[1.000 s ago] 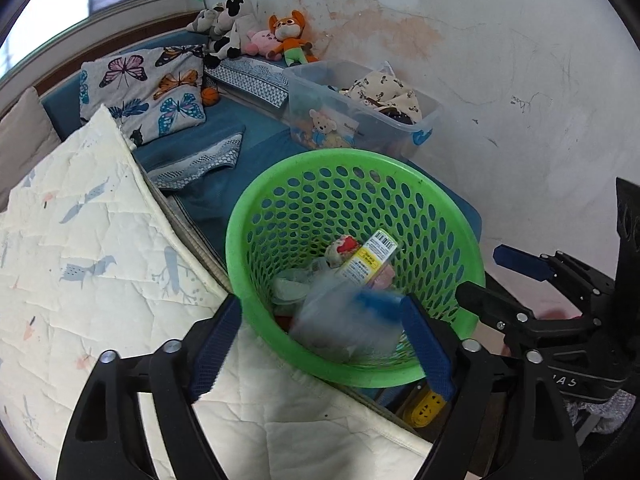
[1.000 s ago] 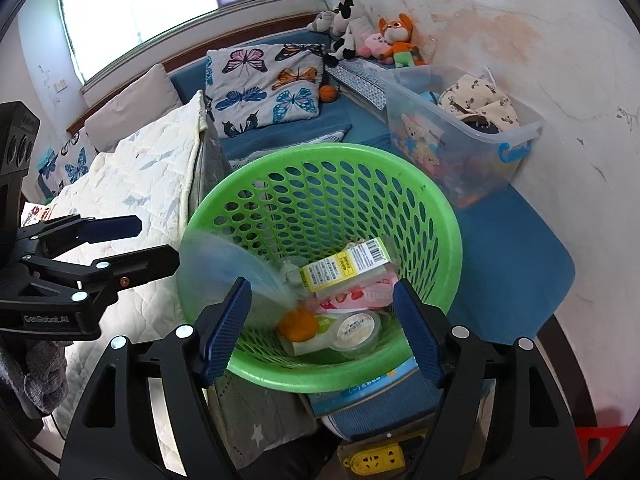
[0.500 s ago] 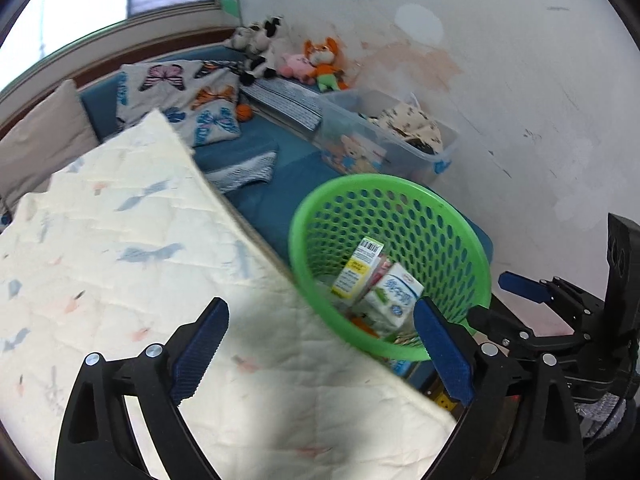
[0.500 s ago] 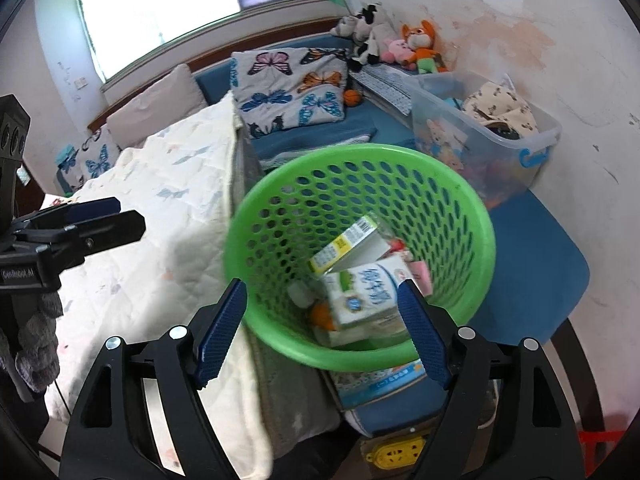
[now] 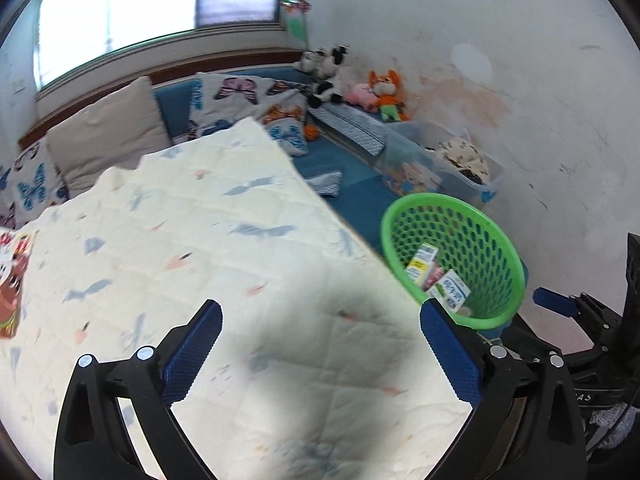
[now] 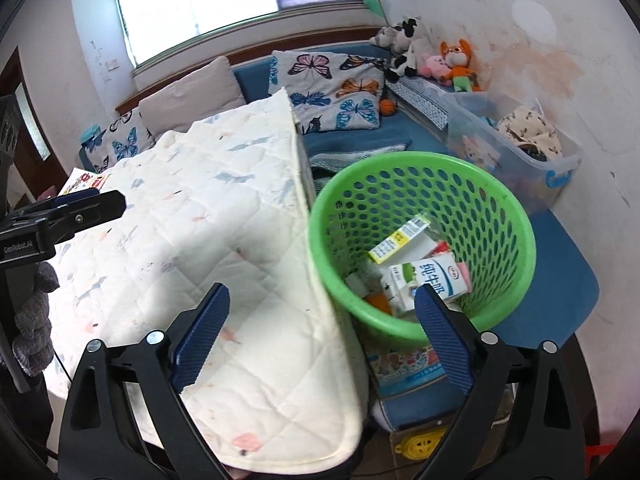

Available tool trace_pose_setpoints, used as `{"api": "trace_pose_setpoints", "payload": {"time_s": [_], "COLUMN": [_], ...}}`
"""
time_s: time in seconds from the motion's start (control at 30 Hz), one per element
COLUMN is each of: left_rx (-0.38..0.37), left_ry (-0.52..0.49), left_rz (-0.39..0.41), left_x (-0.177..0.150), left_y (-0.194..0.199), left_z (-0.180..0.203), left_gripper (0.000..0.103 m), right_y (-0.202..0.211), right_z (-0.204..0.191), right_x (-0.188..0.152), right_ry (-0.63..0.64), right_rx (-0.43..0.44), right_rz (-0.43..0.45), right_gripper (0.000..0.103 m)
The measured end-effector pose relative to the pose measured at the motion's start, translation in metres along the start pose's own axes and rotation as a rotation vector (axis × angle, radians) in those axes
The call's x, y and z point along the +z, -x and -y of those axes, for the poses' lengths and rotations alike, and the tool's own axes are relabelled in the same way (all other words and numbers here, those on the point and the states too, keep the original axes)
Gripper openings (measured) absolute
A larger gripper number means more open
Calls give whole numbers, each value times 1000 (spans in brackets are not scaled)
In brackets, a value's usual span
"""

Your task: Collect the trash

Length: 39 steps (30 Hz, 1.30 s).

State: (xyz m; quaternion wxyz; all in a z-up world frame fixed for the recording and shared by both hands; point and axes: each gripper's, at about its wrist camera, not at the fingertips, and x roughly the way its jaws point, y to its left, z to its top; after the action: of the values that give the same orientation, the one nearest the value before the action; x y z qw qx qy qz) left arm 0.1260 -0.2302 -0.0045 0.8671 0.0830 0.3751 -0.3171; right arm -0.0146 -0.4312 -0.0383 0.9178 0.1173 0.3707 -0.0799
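Note:
A green perforated basket (image 6: 504,200) stands beside the quilt-covered table and holds trash: a white milk carton (image 6: 428,280), a yellow-labelled box (image 6: 396,240) and smaller pieces. It also shows in the left wrist view (image 5: 496,232), at the right. My left gripper (image 5: 320,332) is open and empty above the cream quilt (image 5: 200,260), left of the basket. My right gripper (image 6: 320,320) is open and empty over the quilt's edge and the basket's near rim. A colourful printed wrapper or leaflet (image 5: 12,280) lies at the quilt's far left edge.
A clear storage bin (image 6: 520,140) with clothes stands behind the basket by the wall. Butterfly pillows (image 6: 332,88) and plush toys (image 6: 432,60) lie on the blue bench. A yellow power strip (image 6: 416,444) sits on the floor below.
A milk carton dropped into the basket. Both grippers pulled back and left from the basket; the left now hovers over the quilt.

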Motion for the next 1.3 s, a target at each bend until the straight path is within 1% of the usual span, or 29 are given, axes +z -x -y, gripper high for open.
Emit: {"api": "trace_pose_setpoints", "payload": {"time_s": [0.1,0.23,0.43,0.57,0.77,1.3], "left_rx": [24,88,148,189,235,303], "left_ry": [31,65,100,93,87,99], "left_rz": [5,21,43,71,83,113], "left_x": [-11,-26,-45,-54,-64,-81], "left_y": [12,27,45,58,67,76], "left_z": [-17,-38,-57,-59,-56,-57], "left_gripper": [96,96,96,96,96,96], "right_y": [1,3,4,9,7,15], "right_z": [-12,-27,-43,-52,-57,-68], "right_x": [-4,-9,-15,-17,-24,-27], "right_ry": [2,16,32,48,41,50], "right_rx": [0,-22,-32,-57,-49,-52], "right_rz": [-3,9,13,35,34,43], "right_gripper": [96,97,98,99,99,99]}}
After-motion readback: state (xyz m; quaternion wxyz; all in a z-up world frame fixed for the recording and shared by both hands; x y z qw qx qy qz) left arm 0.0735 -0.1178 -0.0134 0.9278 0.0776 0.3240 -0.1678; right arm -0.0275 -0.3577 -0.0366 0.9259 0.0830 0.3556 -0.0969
